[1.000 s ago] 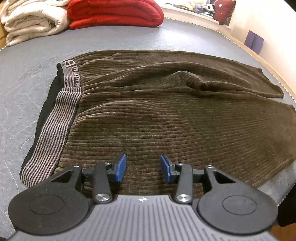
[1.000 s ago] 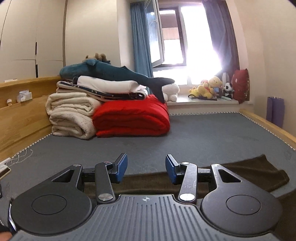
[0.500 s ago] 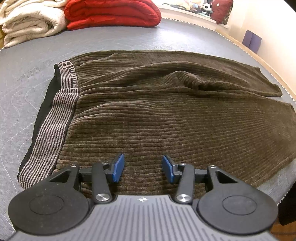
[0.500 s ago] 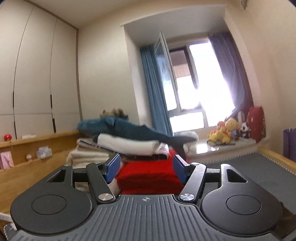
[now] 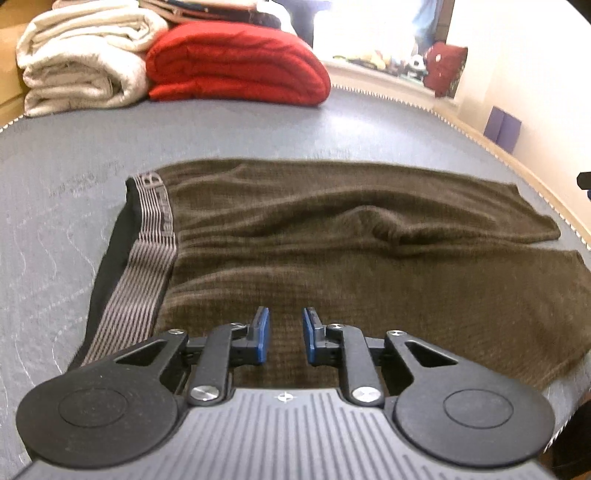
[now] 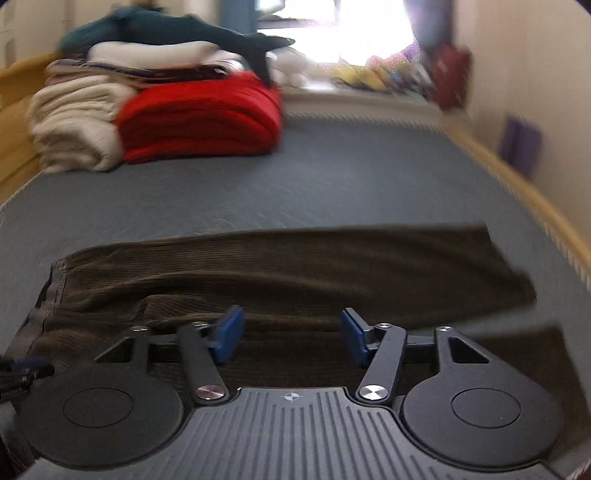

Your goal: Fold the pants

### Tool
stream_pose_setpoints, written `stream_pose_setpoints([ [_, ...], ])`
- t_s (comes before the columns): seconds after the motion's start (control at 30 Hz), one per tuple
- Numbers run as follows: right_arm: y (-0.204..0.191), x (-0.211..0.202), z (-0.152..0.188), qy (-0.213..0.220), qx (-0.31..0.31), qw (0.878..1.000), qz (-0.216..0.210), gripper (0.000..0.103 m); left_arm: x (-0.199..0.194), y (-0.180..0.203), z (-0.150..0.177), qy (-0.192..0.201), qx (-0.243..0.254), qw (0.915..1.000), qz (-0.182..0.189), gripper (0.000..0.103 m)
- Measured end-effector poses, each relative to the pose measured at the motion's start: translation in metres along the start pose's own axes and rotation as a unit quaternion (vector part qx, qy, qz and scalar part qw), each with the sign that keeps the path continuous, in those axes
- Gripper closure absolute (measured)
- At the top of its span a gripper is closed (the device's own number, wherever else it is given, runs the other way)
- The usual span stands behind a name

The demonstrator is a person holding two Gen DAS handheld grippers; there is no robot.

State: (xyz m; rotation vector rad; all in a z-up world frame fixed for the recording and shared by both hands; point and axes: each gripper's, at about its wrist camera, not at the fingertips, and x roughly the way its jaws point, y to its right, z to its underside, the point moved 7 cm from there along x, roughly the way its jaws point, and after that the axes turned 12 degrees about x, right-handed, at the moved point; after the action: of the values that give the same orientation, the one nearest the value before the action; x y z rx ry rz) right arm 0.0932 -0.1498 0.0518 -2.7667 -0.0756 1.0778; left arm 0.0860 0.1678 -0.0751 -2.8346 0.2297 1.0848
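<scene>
Lying flat across a grey mattress [image 5: 258, 125], the brown ribbed pants [image 5: 332, 266] have their striped waistband [image 5: 147, 266] to the left and both legs running off to the right, one leg beside the other with a dark gap showing between the two hems at the far right. A shallow ridge of wrinkled cloth rises near the middle of the pants. The left gripper [image 5: 285, 334] hangs over the near edge of the pants, close to the waistband end, angled down at the cloth; its jaws have just been closing and now stand narrowly apart, with only the surface of the fabric seen through the gap and nothing pinched between the blue pads [image 5: 261, 334]. The right gripper [image 6: 291, 338] hovers over the legs, farther from the waistband; its jaws have just been closing a little yet stand wide apart, released, with no cloth between the pads [image 6: 229, 334]. Whether either set of fingertips touches the pants cannot be told. In the right wrist view, which is smeared by motion, part of the left gripper shows at the lower left edge. At the far end of the mattress sit a folded red blanket [image 5: 236, 62] and, touching its left side, a stack of cream blankets [image 5: 85, 55]; a plush shark [image 6: 177, 33] lies on top of the stack.
</scene>
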Motion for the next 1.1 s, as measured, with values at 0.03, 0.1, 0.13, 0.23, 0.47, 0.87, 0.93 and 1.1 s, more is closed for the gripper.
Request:
stream_pose_setpoints([
  [0.03,0.002,-0.001,-0.003,0.002,0.017,1.000,-0.009,0.044,-0.001,-0.002,-0.003,0.006,-0.003,1.0000,0.000,0.082],
  [0.1,0.006,-0.002,-0.005,0.006,0.031,0.999,-0.019,0.046,-0.002,-0.010,-0.012,0.019,-0.011,0.9998,-0.002,0.082],
  [0.13,0.007,-0.001,-0.005,0.008,0.030,0.999,-0.015,0.046,-0.002,-0.015,-0.017,0.025,-0.014,0.9996,-0.006,0.082],
  [0.23,0.008,0.001,-0.003,0.005,0.021,1.000,-0.011,0.046,0.002,-0.039,-0.037,0.038,-0.037,0.9983,-0.023,0.082],
  [0.47,0.005,0.001,-0.008,0.016,-0.006,0.999,-0.033,0.046,0.052,-0.098,-0.113,0.048,-0.051,0.9955,-0.064,0.075],
  [0.87,0.000,0.018,-0.014,-0.005,-0.032,0.999,-0.030,0.046,0.212,-0.179,-0.141,-0.101,-0.133,0.9841,-0.061,0.021],
  [0.93,0.002,0.021,-0.017,-0.008,-0.022,0.999,-0.030,0.046,0.220,-0.180,-0.136,-0.108,-0.113,0.9855,-0.066,0.019],
  [1.1,0.006,0.028,-0.018,-0.024,0.005,0.999,-0.040,0.046,0.216,-0.176,-0.133,-0.093,-0.089,0.9894,-0.066,0.023],
])
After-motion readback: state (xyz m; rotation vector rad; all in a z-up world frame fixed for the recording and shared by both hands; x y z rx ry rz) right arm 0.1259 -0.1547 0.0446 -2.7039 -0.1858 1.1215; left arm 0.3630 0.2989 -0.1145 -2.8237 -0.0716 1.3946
